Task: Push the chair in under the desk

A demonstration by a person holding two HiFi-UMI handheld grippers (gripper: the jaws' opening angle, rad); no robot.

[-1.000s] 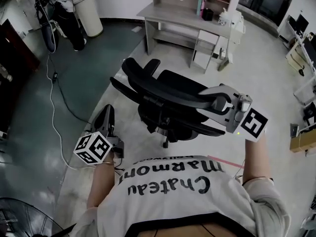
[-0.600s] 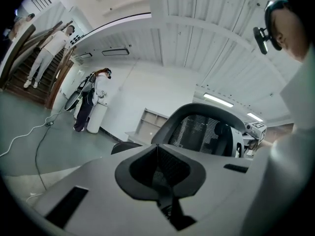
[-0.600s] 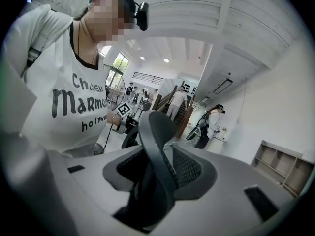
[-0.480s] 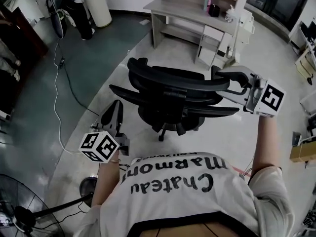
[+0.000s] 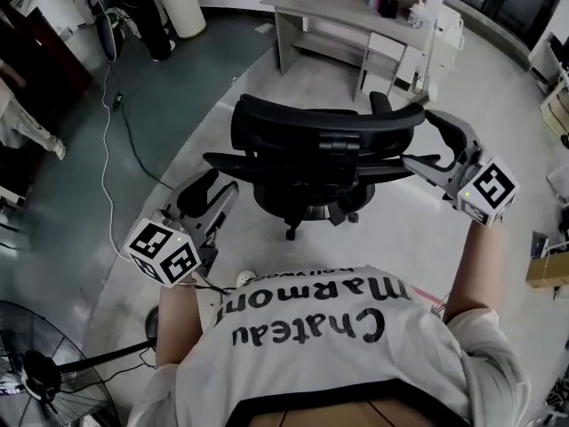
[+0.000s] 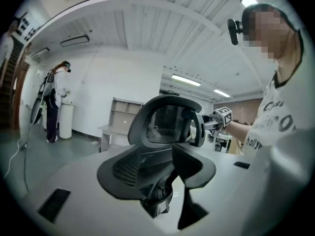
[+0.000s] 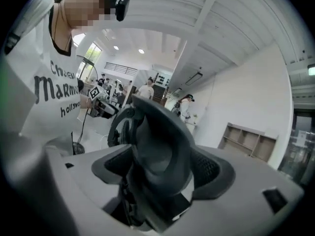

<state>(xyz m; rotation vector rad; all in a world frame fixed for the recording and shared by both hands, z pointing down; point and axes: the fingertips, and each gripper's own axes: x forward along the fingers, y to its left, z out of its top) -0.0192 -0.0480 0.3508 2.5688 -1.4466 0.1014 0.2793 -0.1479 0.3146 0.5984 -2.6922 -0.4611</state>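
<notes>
Left tool: jaws opening, nothing between them, just beside the office chair.
Right tool: jaws opening, released, chair's side between them.
Worktop: beyond the chair, apart.

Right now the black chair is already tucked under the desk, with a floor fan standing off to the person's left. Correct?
Not quite. The chair isn't tucked in: the head view shows it standing out on the open floor, apart from the desk beyond it. The floor fan does stand off to the person's left.
</notes>
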